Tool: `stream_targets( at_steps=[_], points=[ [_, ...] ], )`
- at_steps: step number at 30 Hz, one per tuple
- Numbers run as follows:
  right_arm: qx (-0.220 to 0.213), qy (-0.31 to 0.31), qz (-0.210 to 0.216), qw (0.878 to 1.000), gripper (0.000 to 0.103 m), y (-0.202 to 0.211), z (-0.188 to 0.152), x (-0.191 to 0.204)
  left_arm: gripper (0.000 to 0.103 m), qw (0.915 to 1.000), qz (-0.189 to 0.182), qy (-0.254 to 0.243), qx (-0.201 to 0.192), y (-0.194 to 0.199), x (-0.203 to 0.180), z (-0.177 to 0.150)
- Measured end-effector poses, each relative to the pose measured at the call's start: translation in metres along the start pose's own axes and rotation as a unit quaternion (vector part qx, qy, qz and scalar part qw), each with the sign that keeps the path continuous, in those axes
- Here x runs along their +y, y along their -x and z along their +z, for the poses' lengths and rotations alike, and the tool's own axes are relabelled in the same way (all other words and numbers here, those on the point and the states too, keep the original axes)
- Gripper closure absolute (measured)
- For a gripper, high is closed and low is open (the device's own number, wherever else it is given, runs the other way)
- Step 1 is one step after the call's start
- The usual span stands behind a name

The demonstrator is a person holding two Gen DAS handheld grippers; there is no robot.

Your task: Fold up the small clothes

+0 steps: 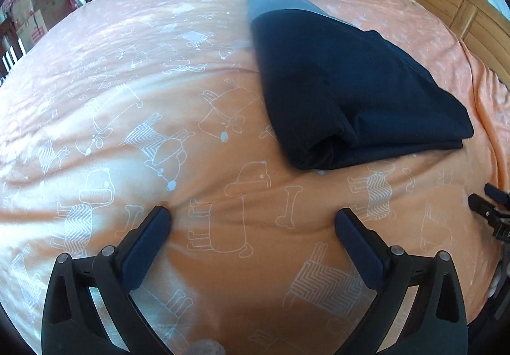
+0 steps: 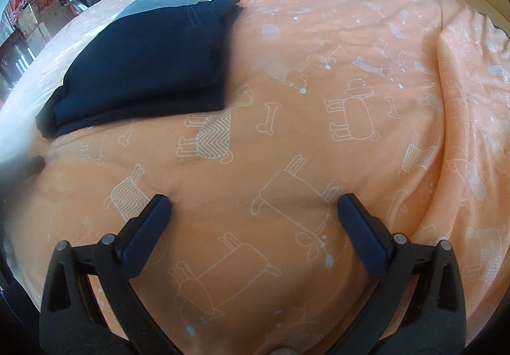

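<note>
The left hand-held gripper [image 1: 253, 218] is hovering low over the bed with its 2 fingers spread wide and nothing between them. The right hand-held gripper [image 2: 255, 203] is doing the same, spread and empty, its tips sitting close above the orange bedspread [image 2: 318, 138].

The dark navy garment [image 1: 344, 93] is lying ahead of both, already doubled over into a thick bundle, with a grey garment [image 1: 274, 3] peeking out at its far end. It is sitting apart from both sets of fingers, to the right in the left wrist view and to the left in the right wrist view.

The fold is looking nearly done, judging by the stacked layers. The risk from here is that a finger reaching in could be catching only the top layer, dragging the bundle open, or pinching the soft bedspread along with the cloth, since the cover is wrinkling and giving under pressure.

The bedspread is printed with white dogs and bones. A wooden headboard [image 1: 452, 7] is running along the far right; cardboard boxes [image 1: 28, 14], a door and piled clothes are crowding the room beyond.
</note>
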State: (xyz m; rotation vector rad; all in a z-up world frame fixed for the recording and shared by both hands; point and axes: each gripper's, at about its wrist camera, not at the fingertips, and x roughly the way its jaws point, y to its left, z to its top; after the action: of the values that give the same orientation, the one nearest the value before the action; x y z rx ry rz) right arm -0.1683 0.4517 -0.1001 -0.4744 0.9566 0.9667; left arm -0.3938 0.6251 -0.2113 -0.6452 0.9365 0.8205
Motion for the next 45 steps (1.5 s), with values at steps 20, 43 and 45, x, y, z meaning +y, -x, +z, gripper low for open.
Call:
stream_targets(
  at_steps=[20, 43, 45],
  points=[
    [0.001, 0.0, 0.002, 1.0, 0.0, -0.003, -0.003, 0.001, 0.0, 0.999, 0.008, 0.011, -0.042, -0.008, 0.003, -0.003],
    [-0.003, -0.016, 0.014, 1.0, 0.0, -0.006, -0.003, -0.001, 0.0, 0.9988, 0.002, 0.012, -0.047, -0.007, 0.003, -0.004],
    [-0.003, -0.017, 0.012, 1.0, 0.0, -0.006, -0.003, 0.0, 0.0, 0.9988, 0.0, 0.014, -0.048, -0.007, 0.004, -0.004]
  ],
)
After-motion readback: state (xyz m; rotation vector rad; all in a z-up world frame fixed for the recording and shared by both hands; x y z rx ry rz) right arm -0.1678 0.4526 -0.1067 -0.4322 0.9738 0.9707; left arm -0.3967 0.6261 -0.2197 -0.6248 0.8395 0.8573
